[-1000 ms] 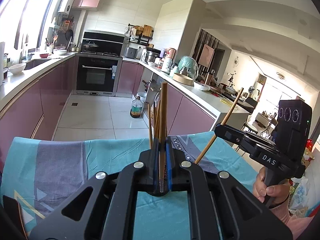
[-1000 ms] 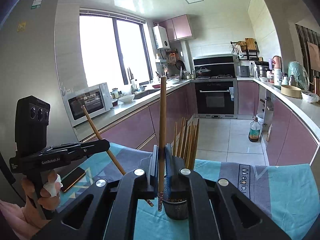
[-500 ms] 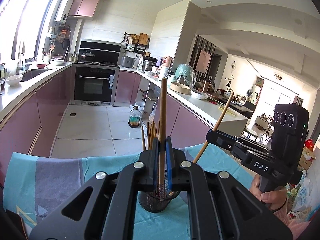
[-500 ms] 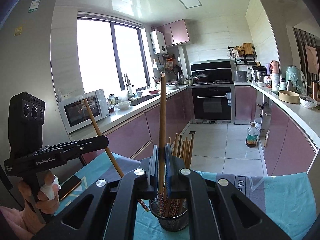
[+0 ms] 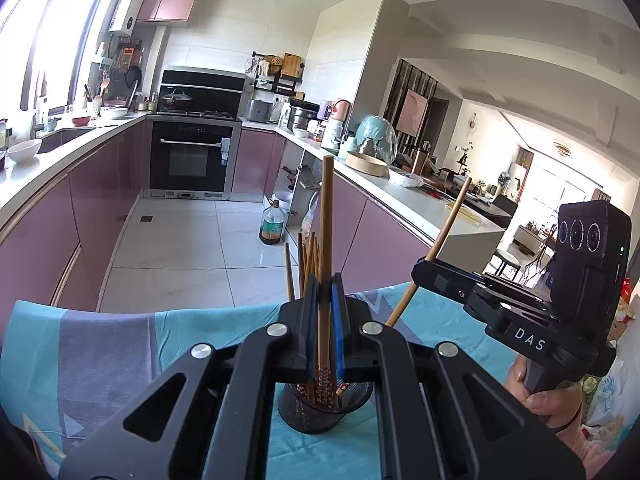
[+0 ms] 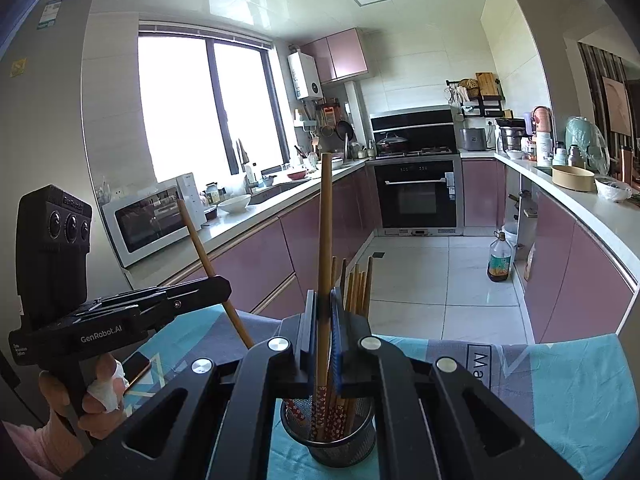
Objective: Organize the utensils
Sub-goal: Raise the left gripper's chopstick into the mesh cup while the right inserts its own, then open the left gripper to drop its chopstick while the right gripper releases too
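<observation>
Both chopsticks poised over the mesh holder, ready to drop

The left gripper [image 5: 324,320] is clamped on an upright chopstick [image 5: 327,220], and the right gripper [image 6: 323,320] is likewise clamped on its own chopstick [image 6: 324,224]. Each patterned lower tip reaches into the black mesh holder [image 6: 328,446], which stands on the teal-clothed table [image 6: 560,380] among chopsticks already stored. Judged from this, the insertion step is nearly done; next, each gripper needs to part its jaws and lift straight up, without tipping the light holder.
</observation>
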### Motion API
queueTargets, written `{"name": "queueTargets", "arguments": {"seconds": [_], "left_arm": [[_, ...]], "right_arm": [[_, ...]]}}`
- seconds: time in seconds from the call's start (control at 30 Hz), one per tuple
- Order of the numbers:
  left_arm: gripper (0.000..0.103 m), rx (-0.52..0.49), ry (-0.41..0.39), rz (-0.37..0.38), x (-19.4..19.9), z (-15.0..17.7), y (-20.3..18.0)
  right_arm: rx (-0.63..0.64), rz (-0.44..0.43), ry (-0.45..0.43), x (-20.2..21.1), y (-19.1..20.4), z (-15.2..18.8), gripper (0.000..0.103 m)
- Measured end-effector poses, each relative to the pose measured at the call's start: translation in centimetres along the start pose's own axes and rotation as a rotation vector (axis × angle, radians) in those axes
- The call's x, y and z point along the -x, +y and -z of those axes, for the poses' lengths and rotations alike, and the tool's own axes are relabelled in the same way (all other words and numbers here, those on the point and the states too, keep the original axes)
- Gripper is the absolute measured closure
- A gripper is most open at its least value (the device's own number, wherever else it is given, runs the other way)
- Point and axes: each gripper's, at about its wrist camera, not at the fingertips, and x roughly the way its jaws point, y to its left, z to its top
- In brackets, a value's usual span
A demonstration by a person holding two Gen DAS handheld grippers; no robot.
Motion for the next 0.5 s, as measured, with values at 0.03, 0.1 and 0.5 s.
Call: {"name": "queueTargets", "arguments": {"seconds": [0.03, 0.1, 0.5], "left_arm": [[0.096, -0.002, 0.001, -0.003, -0.2, 0.0, -0.2], [0.096, -0.007, 0.006, -0.007, -0.4, 0.2, -0.4], [0.096, -0.022, 0.05, -0.017, -1.5, 0.4, -1.0]], "right_arm": [[-0.003, 0.0, 0.004, -0.1, 0.0, 0.1, 0.098], [-0.006, 0.002, 0.01, -0.4, -0.1, 0.2, 0.098], [-0.007, 0.015, 0.044, -1.1, -0.2, 0.8, 0.098]]}}
